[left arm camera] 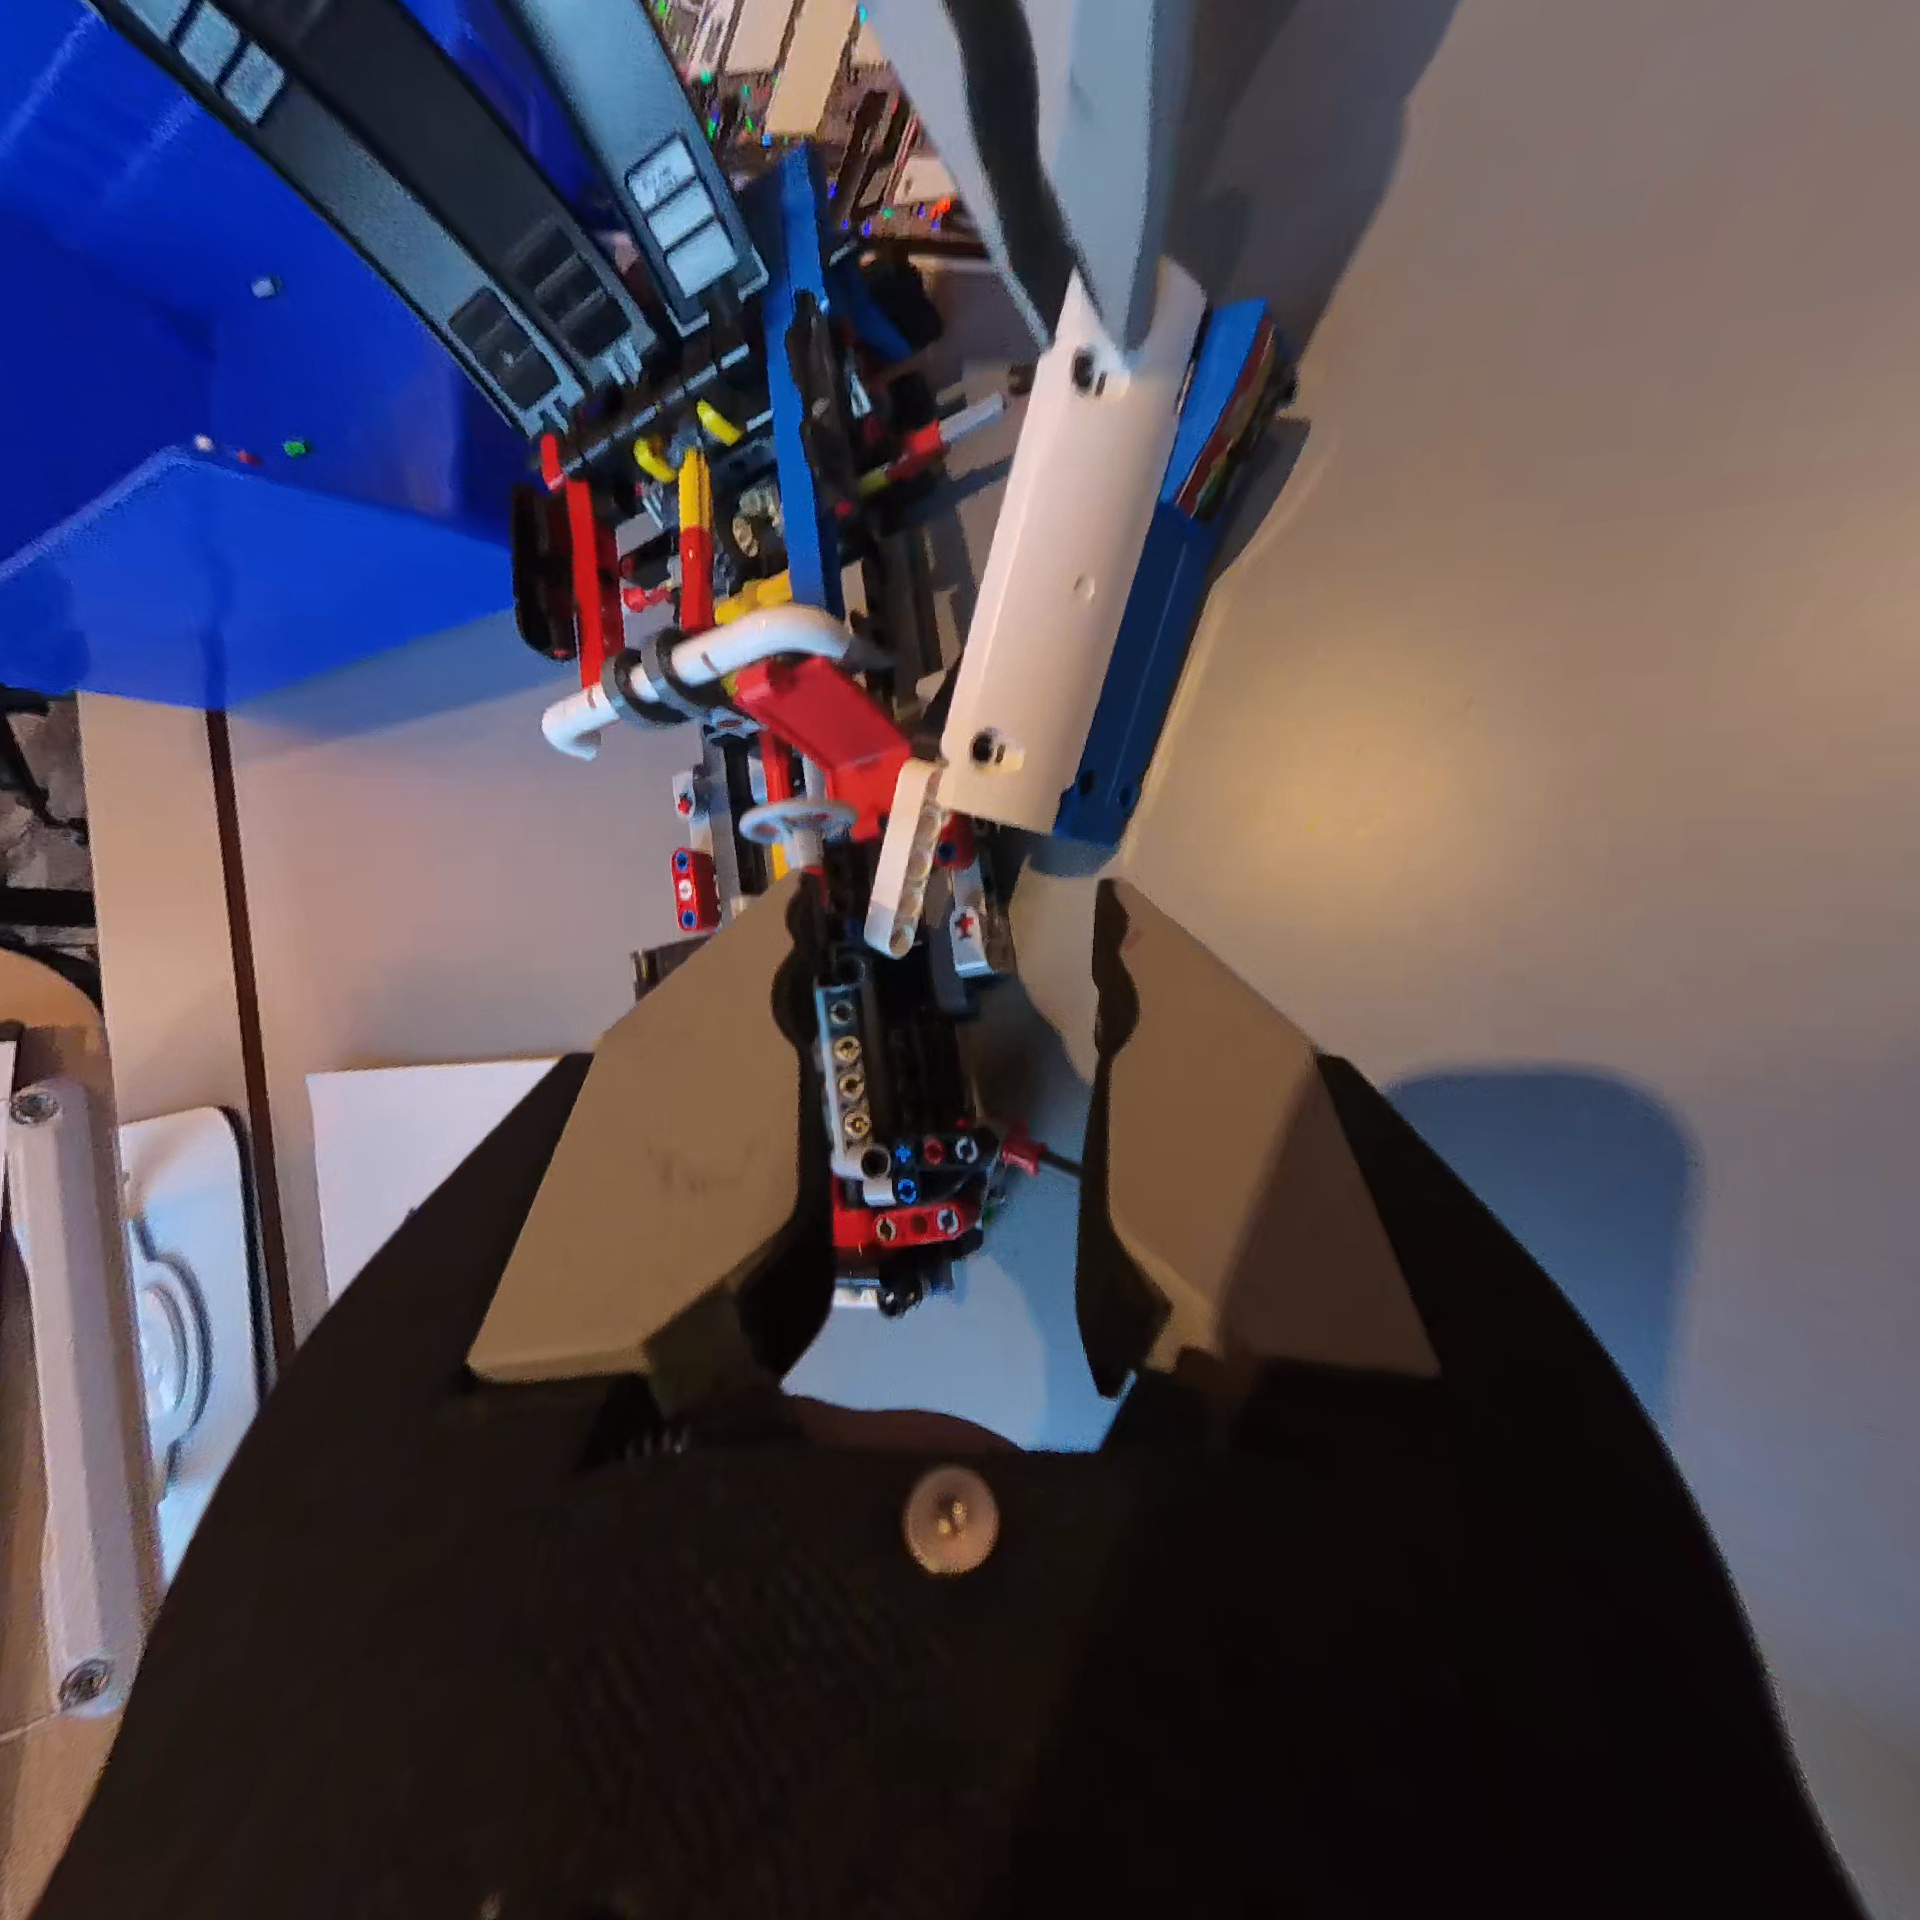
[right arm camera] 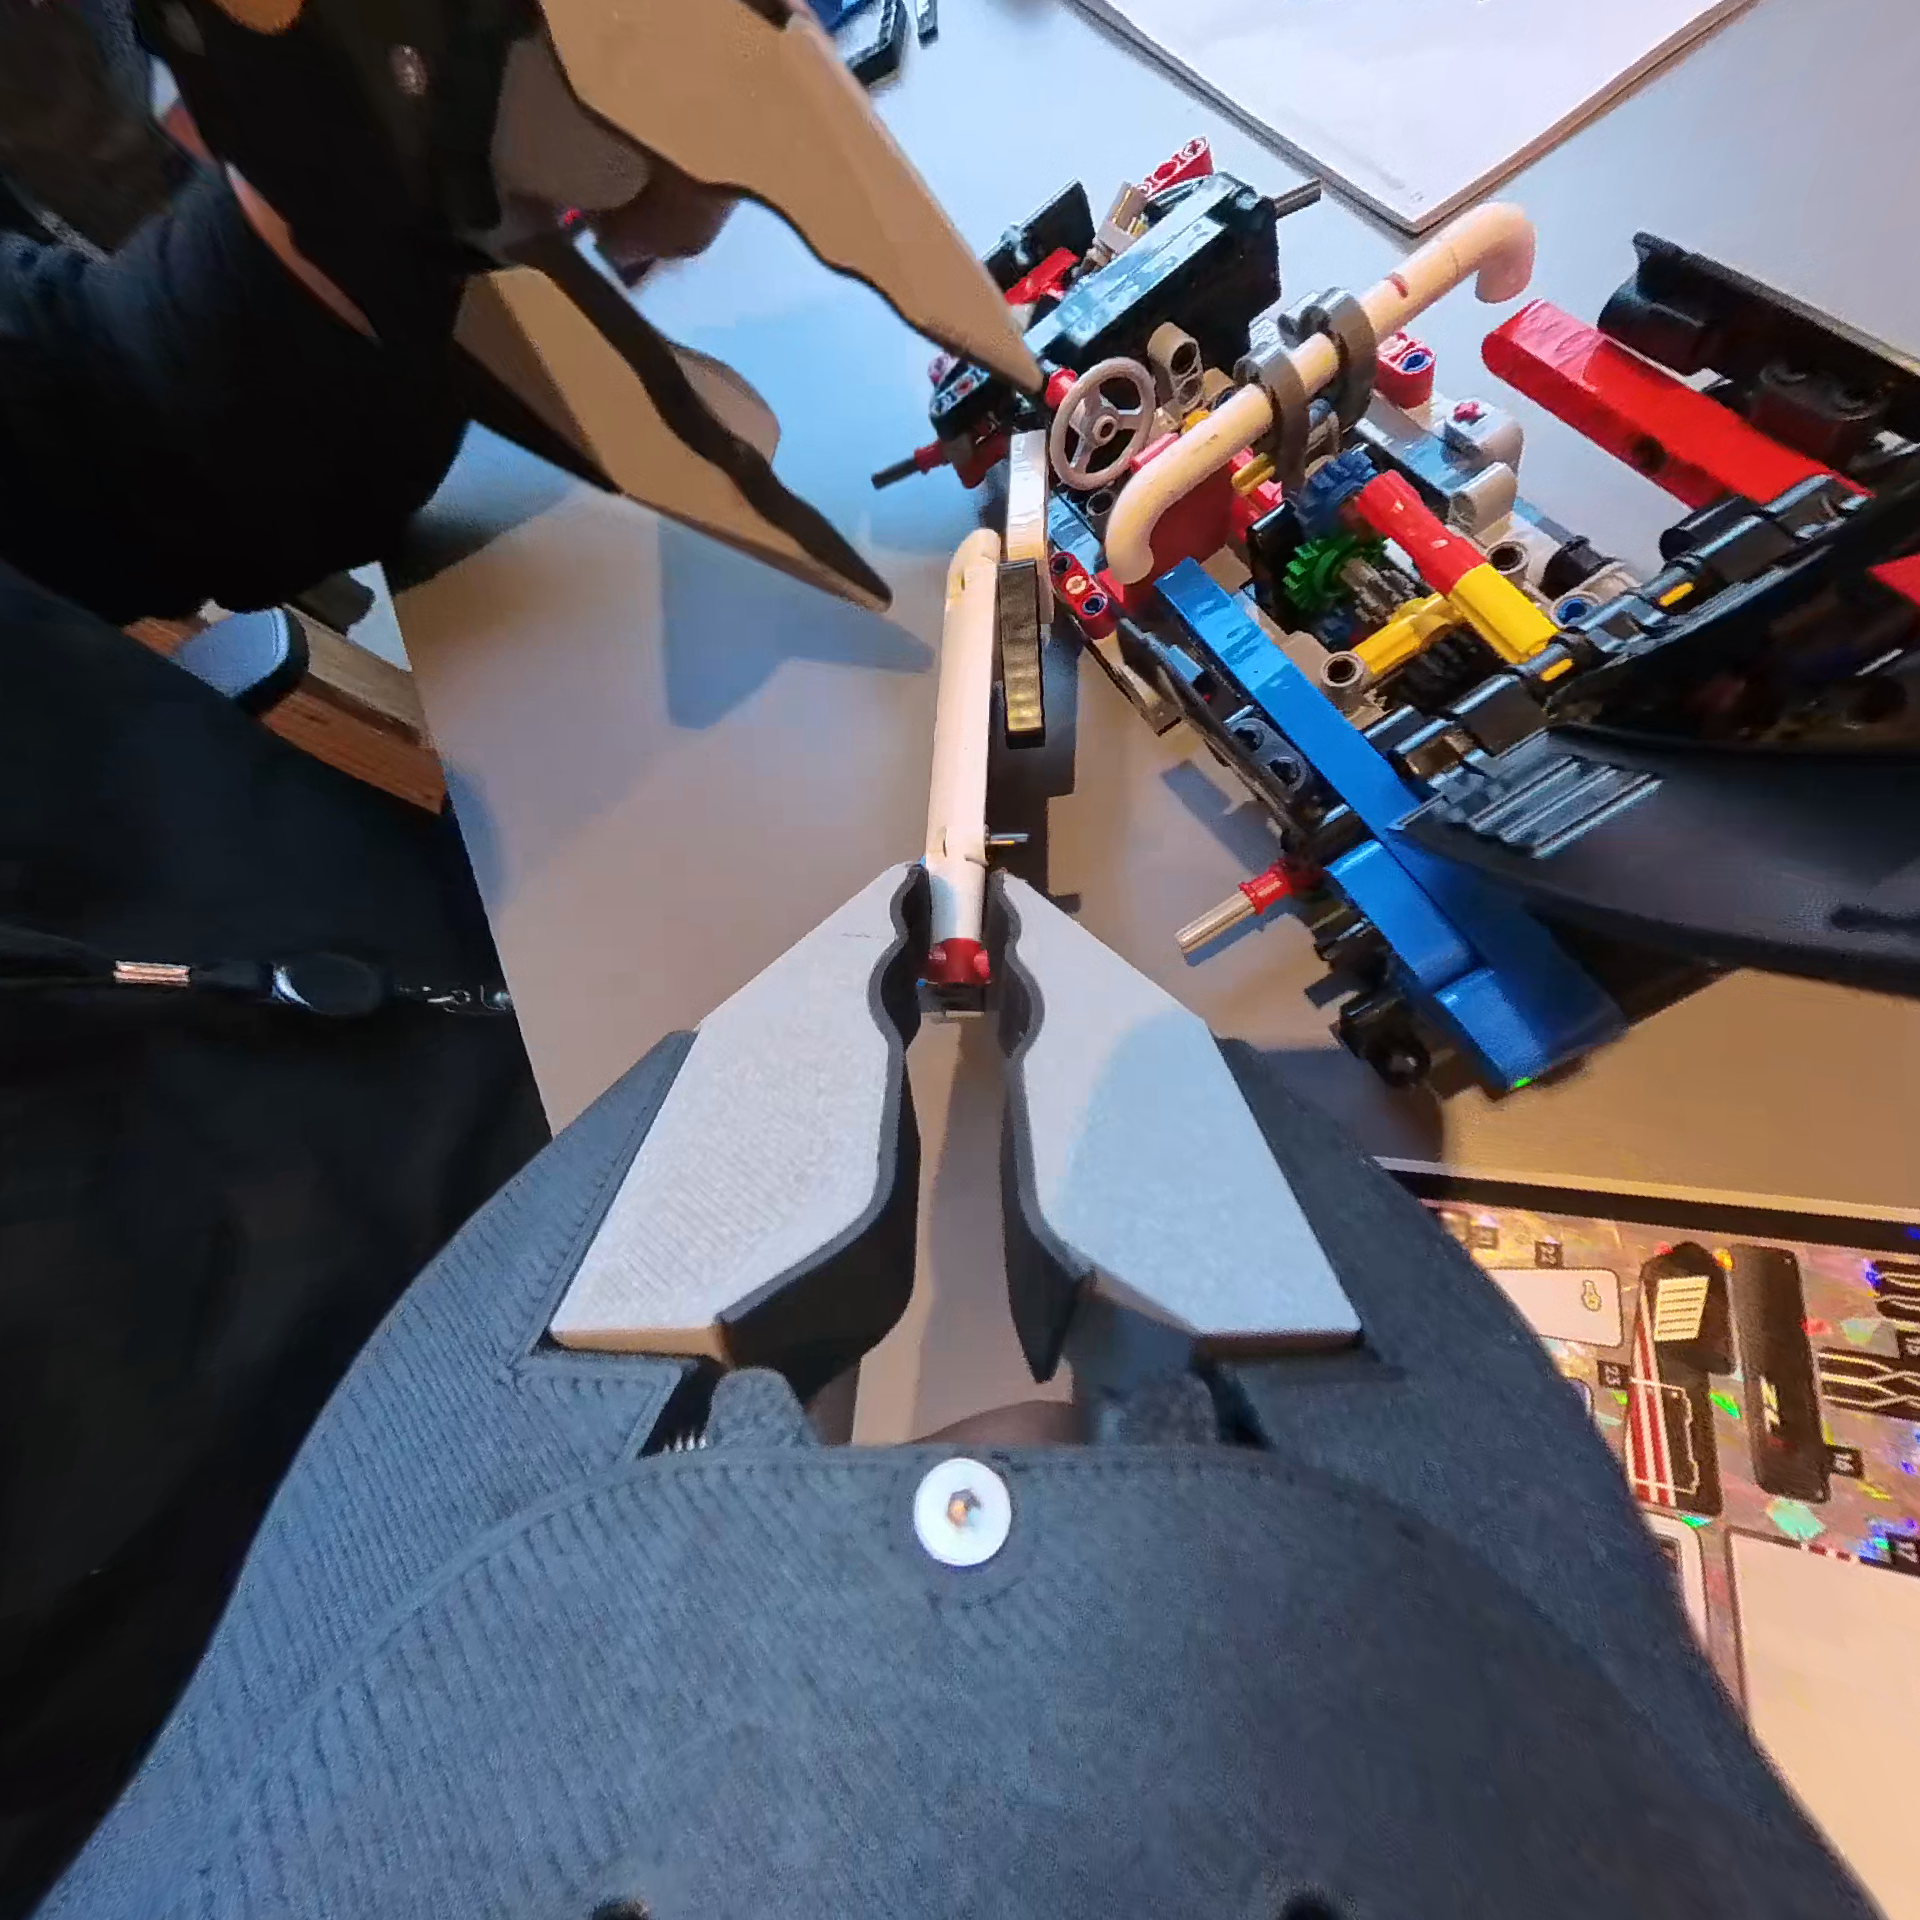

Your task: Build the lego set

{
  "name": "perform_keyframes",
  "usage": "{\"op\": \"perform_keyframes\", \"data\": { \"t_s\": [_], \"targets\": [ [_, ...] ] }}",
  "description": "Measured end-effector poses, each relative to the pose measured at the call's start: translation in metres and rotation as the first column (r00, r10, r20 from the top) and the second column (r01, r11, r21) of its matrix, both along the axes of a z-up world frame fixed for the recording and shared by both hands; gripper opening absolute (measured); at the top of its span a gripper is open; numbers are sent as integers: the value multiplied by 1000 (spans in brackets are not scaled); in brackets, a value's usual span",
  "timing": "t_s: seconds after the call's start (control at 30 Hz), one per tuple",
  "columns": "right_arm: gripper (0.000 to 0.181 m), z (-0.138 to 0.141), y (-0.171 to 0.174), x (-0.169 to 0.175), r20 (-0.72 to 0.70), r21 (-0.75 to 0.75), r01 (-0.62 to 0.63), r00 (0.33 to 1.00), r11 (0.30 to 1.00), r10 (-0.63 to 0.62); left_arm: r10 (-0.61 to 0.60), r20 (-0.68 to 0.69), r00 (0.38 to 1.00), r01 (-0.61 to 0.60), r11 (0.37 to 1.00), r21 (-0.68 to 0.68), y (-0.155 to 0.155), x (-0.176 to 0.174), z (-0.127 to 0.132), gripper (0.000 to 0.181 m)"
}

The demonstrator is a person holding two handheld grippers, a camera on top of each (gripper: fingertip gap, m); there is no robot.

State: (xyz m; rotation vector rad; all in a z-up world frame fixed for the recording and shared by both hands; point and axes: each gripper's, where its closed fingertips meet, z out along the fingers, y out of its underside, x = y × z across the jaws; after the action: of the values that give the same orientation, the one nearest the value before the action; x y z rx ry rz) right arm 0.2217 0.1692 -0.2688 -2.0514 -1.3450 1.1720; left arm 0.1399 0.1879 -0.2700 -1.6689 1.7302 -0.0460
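1. Lego model (right arm camera: 1351,582): part-built vehicle chassis, blue, black, red and yellow beams, lying on the grey bench (right arm camera: 727,748). It sits ahead and to the right of the right gripper. Its front end, with the grey steering wheel (right arm camera: 1101,421), is the end nearest the left gripper.

2. White panel (right arm camera: 961,717): long, narrow piece with a red pin end. Its long axis runs straight out from the right gripper towards the front of the model. The far tip lies just beside the chassis flank, near a short black beam (right arm camera: 1023,665). Whether the tip already touches the model cannot be told.

3. Right gripper (right arm camera: 956,935): jaws drawn narrow, clamped on the near end of the white panel. It is level with the bench and aimed forward along the panel's length. It is the gripper carrying the piece.

4. Left gripper (left arm camera: 945,1039): jaws set wide, straddling the front end of the model, nothing pinched between them. In the right wrist view one fingertip (right arm camera: 1023,374) sits right at the chassis beside the steering wheel, apparently bracing it.

5. Governing relation, as judged: the panel must go sideways and forward to meet the chassis edge, with the left gripper steadying the model against that push.

6. Blue bin (left arm camera: 208,416): beyond the model, left side. Sticker sheet (right arm camera: 1714,1382): right of the right gripper.
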Motion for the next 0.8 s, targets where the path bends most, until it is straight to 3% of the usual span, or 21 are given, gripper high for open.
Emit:
{"op": "perform_keyframes", "data": {
  "t_s": [0.1, 0.27, 0.53, 0.67, 0.8],
  "targets": [
    [8, -5, 2, 1, 27, 28, -6, 1000, 1000, 5, 11, -23, 1000, -11, 1000, 16, 0, -3, -6, 44],
    [8, -6, 6, 1, 52, 62, -2, 999, 998, -2, 65, -10, 998, -65, 998, -18, 0, 3, -14, 50],
    [6, 10, 1, 3, -82, -123, 37, 996, 992, -47, 112, 117, 987, -109, 993, -36, -13, 1, 0, 48],
    [6, 6, -3, 6, -47, -97, 45, 998, 994, -50, 281, 149, 948, -265, 957, -118, -4, -8, -7, 41],
    [6, 0, -5, 5, -21, -43, 45, 999, 998, -46, 321, 201, 926, -292, 943, -162, -7, -11, -8, 39]
  ]
}}
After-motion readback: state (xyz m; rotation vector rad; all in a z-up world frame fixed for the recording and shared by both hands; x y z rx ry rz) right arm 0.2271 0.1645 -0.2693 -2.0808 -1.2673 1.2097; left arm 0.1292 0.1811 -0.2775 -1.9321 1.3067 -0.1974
